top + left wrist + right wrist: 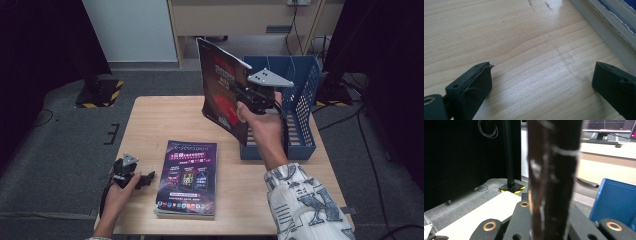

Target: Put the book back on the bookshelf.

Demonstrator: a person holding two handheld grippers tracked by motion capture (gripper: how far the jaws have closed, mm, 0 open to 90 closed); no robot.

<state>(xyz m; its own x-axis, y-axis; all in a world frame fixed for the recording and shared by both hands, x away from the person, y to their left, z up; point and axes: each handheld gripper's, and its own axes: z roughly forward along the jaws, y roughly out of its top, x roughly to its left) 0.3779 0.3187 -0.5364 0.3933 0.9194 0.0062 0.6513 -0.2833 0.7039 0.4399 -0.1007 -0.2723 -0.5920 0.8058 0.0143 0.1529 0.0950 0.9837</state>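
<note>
Magazine (222, 85) is pinched upright by the right tongs (239, 90) above the counter (150, 120), beside the blue rack (300, 100). Thin, glossy, floppy: best gripped near the spine. Left tongs (145, 178) spread, resting by the stack (187, 177).

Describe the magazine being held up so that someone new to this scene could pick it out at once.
Start at the wooden table and find the blue file rack at its far right. Just left of it, the right gripper holds a dark red magazine upright in the air. Unlike the purple-covered magazines stacked flat near the front edge, it touches no surface.
</note>
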